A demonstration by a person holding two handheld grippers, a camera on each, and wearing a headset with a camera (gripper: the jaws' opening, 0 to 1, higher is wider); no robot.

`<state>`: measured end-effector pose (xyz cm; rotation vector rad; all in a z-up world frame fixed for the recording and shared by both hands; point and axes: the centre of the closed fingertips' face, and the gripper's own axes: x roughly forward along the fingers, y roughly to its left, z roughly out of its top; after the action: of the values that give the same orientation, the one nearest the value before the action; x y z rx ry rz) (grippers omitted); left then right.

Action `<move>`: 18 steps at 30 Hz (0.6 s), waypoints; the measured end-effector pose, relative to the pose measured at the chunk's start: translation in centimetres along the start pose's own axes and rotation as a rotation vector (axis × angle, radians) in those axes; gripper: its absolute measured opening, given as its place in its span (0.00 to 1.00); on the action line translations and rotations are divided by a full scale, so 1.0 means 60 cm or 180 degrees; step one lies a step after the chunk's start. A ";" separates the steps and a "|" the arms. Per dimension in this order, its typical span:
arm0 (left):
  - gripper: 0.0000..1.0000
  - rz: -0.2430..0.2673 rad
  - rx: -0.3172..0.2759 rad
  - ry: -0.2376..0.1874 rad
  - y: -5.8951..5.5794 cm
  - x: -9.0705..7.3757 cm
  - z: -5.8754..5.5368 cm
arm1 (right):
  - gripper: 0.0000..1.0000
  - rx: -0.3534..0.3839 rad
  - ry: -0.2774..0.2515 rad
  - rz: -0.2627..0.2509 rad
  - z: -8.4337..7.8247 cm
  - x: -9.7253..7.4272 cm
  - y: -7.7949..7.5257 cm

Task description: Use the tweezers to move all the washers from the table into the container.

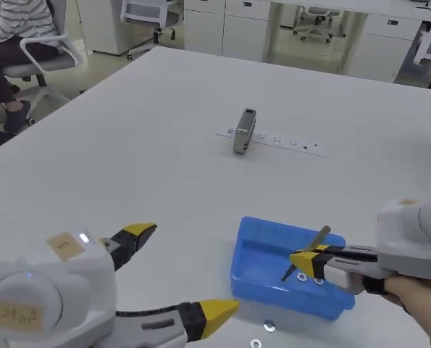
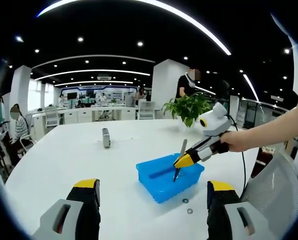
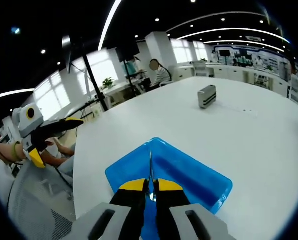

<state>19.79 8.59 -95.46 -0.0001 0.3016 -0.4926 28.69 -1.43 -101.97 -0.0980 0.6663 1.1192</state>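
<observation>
The blue container (image 1: 262,257) sits on the white table near its front edge. My right gripper (image 1: 307,261) comes in from the right, shut on the tweezers (image 1: 311,248), whose tips point down inside the container (image 3: 194,175). Two washers (image 1: 303,276) lie on the container floor near the tips. Two more washers (image 1: 269,326) rest on the table just in front of the container, also seen as washers (image 2: 185,201). My left gripper (image 1: 179,270) hovers open at the lower left with nothing between its fingers. Whether the tweezers (image 3: 150,165) hold a washer, I cannot tell.
A small grey box (image 1: 244,131) stands on a white power strip (image 1: 291,142) at mid-table. A person sits in a chair (image 1: 34,54) at the far left. A potted plant (image 2: 189,106) stands beyond the table's far side.
</observation>
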 end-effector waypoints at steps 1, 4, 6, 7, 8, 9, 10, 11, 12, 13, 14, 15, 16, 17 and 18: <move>0.90 -0.0007 -0.0002 0.0000 -0.001 0.000 0.000 | 0.03 -0.0011 0.0000 -0.0019 0.001 0.001 -0.001; 0.90 -0.0015 0.0010 0.0009 -0.001 0.001 -0.001 | 0.03 -0.0031 -0.0010 -0.0053 0.005 0.005 -0.005; 0.90 -0.0016 0.0011 0.0012 -0.001 0.001 -0.001 | 0.03 -0.0098 -0.0004 -0.0104 0.008 0.008 -0.009; 0.90 -0.0013 0.0010 0.0009 -0.001 0.001 -0.001 | 0.03 -0.0120 0.0011 -0.0119 0.007 0.009 -0.011; 0.90 -0.0011 0.0007 0.0007 -0.001 0.001 -0.001 | 0.03 -0.0140 0.0028 -0.0137 0.006 0.010 -0.014; 0.90 -0.0009 0.0005 0.0008 -0.001 0.001 -0.001 | 0.03 -0.0158 0.0037 -0.0148 0.005 0.011 -0.016; 0.90 -0.0004 0.0006 0.0008 0.000 0.001 -0.001 | 0.03 -0.0179 0.0044 -0.0166 0.005 0.012 -0.019; 0.90 -0.0001 0.0006 0.0006 0.000 0.000 -0.001 | 0.03 -0.0181 0.0051 -0.0165 0.004 0.012 -0.020; 0.90 0.0001 0.0004 0.0006 0.001 0.000 -0.001 | 0.03 -0.0200 0.0056 -0.0172 0.004 0.013 -0.020; 0.90 0.0003 0.0003 0.0005 0.001 0.000 -0.001 | 0.03 -0.0222 0.0060 -0.0185 0.004 0.013 -0.021; 0.90 0.0005 0.0001 0.0002 0.001 0.000 -0.001 | 0.03 -0.0237 0.0071 -0.0189 0.004 0.013 -0.021; 0.90 0.0005 0.0000 0.0003 0.001 0.000 -0.001 | 0.03 -0.0261 0.0083 -0.0193 0.003 0.014 -0.022; 0.90 0.0006 -0.0002 0.0003 0.001 0.000 -0.001 | 0.03 -0.0281 0.0093 -0.0195 0.002 0.014 -0.022; 0.90 0.0007 -0.0001 0.0001 0.001 0.000 -0.001 | 0.03 -0.0331 0.0113 -0.0203 0.001 0.015 -0.021; 0.90 0.0009 0.0000 0.0002 0.001 0.000 -0.001 | 0.03 -0.0357 0.0133 -0.0202 0.000 0.016 -0.020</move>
<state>19.81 8.68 -95.51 0.0004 0.3021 -0.4899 29.99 -1.22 -102.78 -0.2374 0.6332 1.0954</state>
